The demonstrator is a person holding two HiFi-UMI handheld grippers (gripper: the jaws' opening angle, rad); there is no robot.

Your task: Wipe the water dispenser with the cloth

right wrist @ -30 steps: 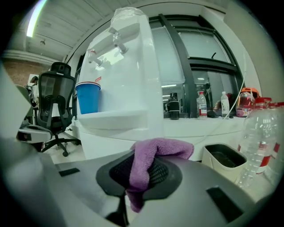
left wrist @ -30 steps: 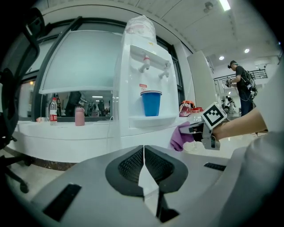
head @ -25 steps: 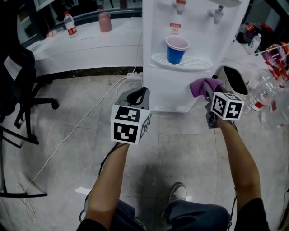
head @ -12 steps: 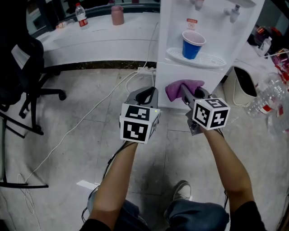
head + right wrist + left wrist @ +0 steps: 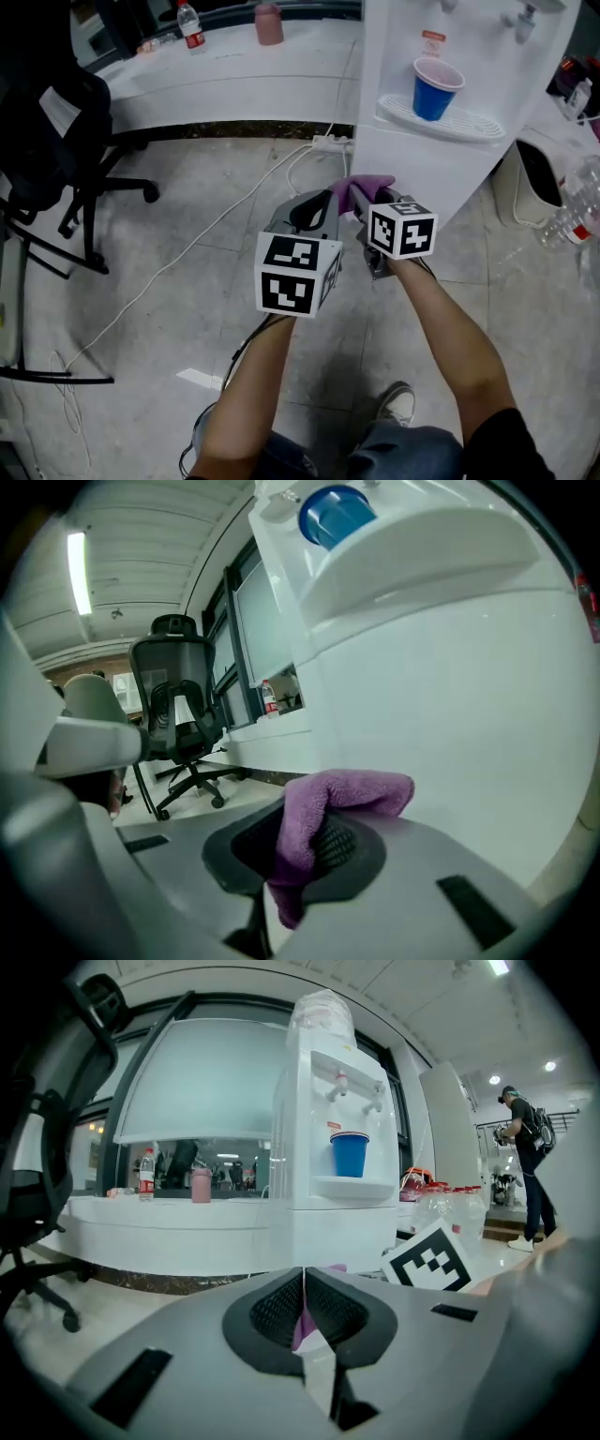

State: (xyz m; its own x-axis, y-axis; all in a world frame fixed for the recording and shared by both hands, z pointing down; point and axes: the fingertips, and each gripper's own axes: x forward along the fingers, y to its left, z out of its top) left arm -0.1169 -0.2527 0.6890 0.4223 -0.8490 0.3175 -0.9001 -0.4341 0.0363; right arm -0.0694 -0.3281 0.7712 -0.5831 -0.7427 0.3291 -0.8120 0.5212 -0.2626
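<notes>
The right gripper [image 5: 298, 810] is clamped on the purple cloth [image 5: 323, 803]. Its jaws are closed down to the thickness of the fabric, which bunches up between the dark pads, folds over the tip of one and hangs a little below. It holds the cloth low against the water dispenser [image 5: 441, 159], at the near left corner of the white lower cabinet. From here I cannot tell whether the fabric actually touches the panel.

The left gripper [image 5: 304, 1277] sits just beside it, slightly nearer the person and to the left. Its jaws are pressed together with the tips meeting and nothing caught between them. Only a sliver of purple shows through the slit below the tips, lying beyond the jaws.

Higher on the dispenser, a blue cup [image 5: 436, 89] stands upright on the drip tray under the taps. Behind, on the long white counter [image 5: 234, 75], stand a clear bottle with a red label [image 5: 190, 23] and a pink tumbler [image 5: 269, 23], well apart from the grippers. A black office chair [image 5: 56, 159] stands off to the left, and a white cable [image 5: 187, 262] trails across the tiled floor.
</notes>
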